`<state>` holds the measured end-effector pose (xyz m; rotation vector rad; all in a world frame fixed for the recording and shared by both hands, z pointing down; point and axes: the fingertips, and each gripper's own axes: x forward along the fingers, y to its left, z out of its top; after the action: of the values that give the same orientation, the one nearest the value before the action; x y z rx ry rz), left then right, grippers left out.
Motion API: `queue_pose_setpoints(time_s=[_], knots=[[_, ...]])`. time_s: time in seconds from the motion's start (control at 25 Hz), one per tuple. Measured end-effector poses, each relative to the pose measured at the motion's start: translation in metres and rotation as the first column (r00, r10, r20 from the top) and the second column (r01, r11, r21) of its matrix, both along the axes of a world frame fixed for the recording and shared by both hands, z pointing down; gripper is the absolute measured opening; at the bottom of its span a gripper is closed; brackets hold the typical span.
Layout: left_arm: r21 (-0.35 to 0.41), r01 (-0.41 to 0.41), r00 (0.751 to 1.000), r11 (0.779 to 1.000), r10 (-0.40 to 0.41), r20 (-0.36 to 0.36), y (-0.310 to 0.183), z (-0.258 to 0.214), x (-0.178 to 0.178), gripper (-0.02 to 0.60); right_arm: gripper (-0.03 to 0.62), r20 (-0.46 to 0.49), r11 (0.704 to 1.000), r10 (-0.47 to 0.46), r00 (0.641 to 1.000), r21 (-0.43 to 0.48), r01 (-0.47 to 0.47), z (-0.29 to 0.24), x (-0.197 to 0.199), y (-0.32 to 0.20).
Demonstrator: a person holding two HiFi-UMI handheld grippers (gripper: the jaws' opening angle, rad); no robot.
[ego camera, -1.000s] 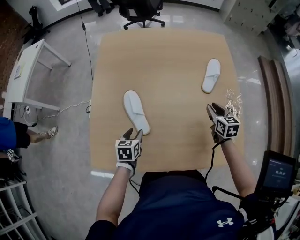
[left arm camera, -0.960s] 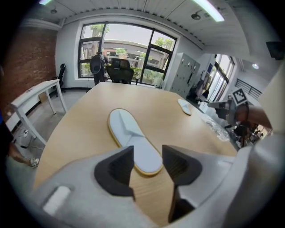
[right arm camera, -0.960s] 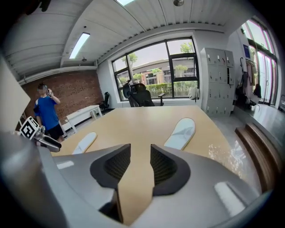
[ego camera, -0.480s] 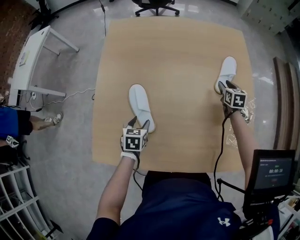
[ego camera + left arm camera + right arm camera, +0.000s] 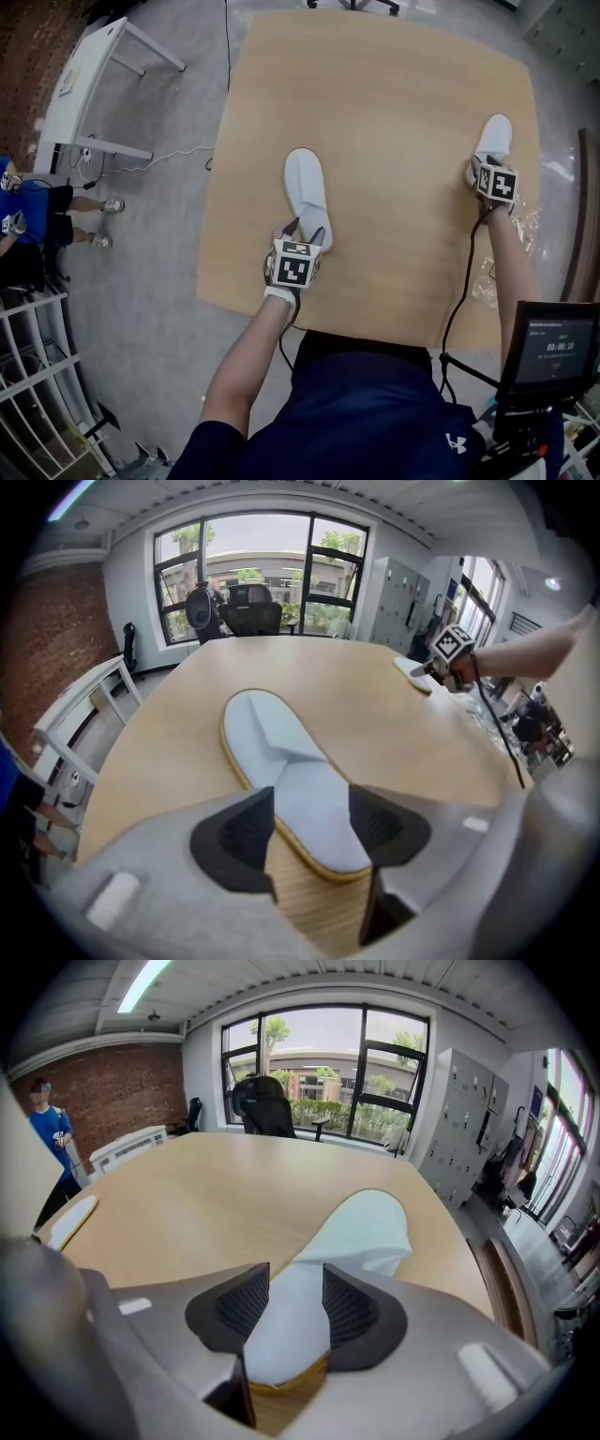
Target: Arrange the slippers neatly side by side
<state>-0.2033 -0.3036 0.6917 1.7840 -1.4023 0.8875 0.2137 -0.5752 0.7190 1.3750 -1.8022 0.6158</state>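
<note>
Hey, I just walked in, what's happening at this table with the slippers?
A person at a wooden table is working two handheld tongs, one per white slipper. The left tongs sit over the heel of the middle slipper; the right tongs sit over the heel of the far-right slipper. Both sets of jaws have just been opening and each straddles its heel, with neither squeezed shut yet. The slippers lie well apart, so the pairing has not begun.
</note>
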Motion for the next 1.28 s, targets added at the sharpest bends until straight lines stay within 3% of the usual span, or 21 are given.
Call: queue_pose_setpoints(time_s=[0.24, 0.72, 1.28], knots=[[-0.028, -0.006, 1.000, 1.000, 0.005, -0.030, 0.010, 0.012, 0.005, 0.250, 0.123, 0.017, 1.000, -0.030, 0.999, -0.004, 0.030, 0.009, -0.011, 0.015], [-0.068, -0.002, 1.000, 0.998, 0.001, -0.024, 0.003, 0.031, 0.006, 0.252, 0.120, 0.098, 0.995, -0.100, 0.990, 0.003, 0.100, 0.022, -0.049, 0.046], [-0.056, -0.124, 0.992, 0.991, 0.125, 0.022, 0.014, 0.030, 0.037, 0.252, 0.121, 0.129, 0.974, -0.220, 0.967, -0.030, 0.225, 0.000, -0.090, 0.137]])
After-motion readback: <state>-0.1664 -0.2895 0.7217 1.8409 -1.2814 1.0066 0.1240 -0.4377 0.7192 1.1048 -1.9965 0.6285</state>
